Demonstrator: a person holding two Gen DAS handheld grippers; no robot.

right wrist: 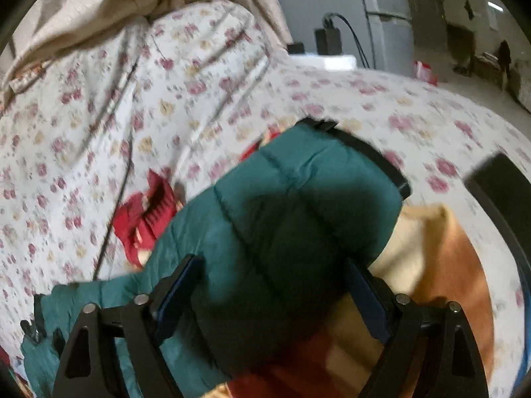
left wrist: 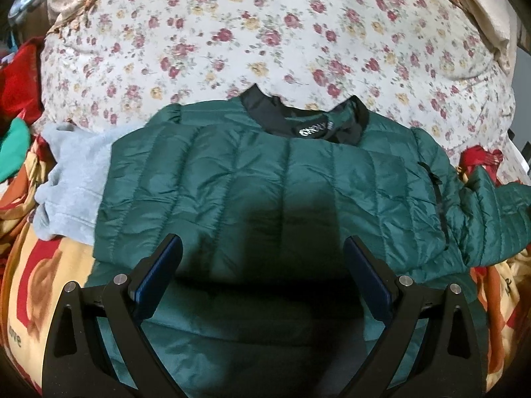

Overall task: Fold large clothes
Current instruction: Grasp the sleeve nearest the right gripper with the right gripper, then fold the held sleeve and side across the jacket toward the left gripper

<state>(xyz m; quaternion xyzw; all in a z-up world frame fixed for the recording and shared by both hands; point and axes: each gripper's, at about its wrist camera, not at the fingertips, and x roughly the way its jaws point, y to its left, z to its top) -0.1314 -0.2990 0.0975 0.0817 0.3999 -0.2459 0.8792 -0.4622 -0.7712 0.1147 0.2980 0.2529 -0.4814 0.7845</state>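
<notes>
A dark green quilted puffer jacket [left wrist: 265, 179] with a black collar [left wrist: 305, 122] lies spread on the bed, collar away from me, one sleeve [left wrist: 491, 219] trailing right. My left gripper [left wrist: 264, 248] is open and empty, hovering over the jacket's lower body. In the right wrist view my right gripper [right wrist: 273, 270] is open, its jaws on either side of the green sleeve [right wrist: 298, 212] with its black cuff [right wrist: 371, 156]; the fingers [right wrist: 179, 292] do not pinch it. That view is motion-blurred.
A floral quilt [left wrist: 265, 39] covers the far bed. A grey fleece garment [left wrist: 73, 179] lies left of the jacket, red cloth [left wrist: 20, 79] far left, and a red item [right wrist: 146, 219] beside the sleeve. An orange patterned blanket [right wrist: 431, 248] lies underneath.
</notes>
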